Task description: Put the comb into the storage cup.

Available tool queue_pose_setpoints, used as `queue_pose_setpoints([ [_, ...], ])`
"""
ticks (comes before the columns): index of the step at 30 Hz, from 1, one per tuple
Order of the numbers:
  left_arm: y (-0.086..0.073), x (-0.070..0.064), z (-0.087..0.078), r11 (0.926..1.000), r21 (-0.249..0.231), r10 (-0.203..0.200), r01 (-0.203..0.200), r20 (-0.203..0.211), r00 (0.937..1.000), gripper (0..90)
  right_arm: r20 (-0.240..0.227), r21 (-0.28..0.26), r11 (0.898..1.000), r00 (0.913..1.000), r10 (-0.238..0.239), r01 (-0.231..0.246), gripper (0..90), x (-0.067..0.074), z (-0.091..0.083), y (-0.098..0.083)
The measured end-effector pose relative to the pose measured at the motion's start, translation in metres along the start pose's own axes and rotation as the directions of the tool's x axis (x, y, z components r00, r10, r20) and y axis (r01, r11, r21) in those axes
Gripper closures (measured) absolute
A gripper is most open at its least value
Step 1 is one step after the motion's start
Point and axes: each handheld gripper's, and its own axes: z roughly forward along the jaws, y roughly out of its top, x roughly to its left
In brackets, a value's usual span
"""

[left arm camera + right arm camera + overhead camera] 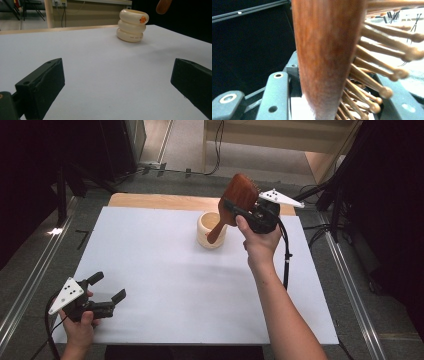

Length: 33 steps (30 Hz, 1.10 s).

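Two grippers are at work over the white table (165, 270), and the job appears roughly half done: a wooden hairbrush (239, 196) is lifted and carried, but not yet seated in the cream ribbed cup (211, 230).

Table: large white board, bare across most of its surface. A strip of bare wood shows along its 12 o'clock edge.

Hairbrush: held aloft at about 1 o'clock on the table, paddle head uppermost, handle slanting down so that its tip hangs at or just inside the cup's mouth; from the high view I cannot tell whether it touches the rim. In the left gripper view the handle tip (163, 5) sits above and to one side of the cup (132, 26), apparently clear of it.

Right gripper (239, 211): jaws closed across the brush near the neck, bristle pins beside one jaw in its own view.

Left gripper (106, 287): resting at 7 o'clock, jaws spread wide, holding nothing.

Remaining, by my judgement: lower the handle fully into the cup and release.

Obstructions: none on the table between brush and cup. Cables trail from both grippers; the right one hangs beside the forearm, clear of the cup.
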Motion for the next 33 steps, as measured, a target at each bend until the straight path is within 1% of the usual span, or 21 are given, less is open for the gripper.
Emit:
queue_pose_setpoints([
  [12,0.0,0.0,0.0,1.0,-0.001,0.002,-0.002,0.001,1.0,0.0,0.019,-0.009,1.0,0.9998,0.0,0.0,50.9,-0.005,0.012,0.01],
  [17,0.0,0.0,0.0,1.0,-0.002,0.002,-0.002,0.003,1.0,0.0,0.037,-0.014,1.0,0.9993,0.001,0.0,50.9,-0.008,0.017,0.013],
  [26,0.0,0.0,0.0,1.0,0.0,0.004,-0.004,0.001,1.0,0.0,0.058,-0.019,1.0,0.9983,-0.001,0.002,50.9,-0.013,0.028,0.016],
  [33,0.0,0.001,-0.001,0.9999,-0.008,0.007,-0.007,0.006,1.0,0.0,0.071,-0.011,1.0,0.9974,-0.002,0.003,50.8,-0.015,0.039,0.017],
])
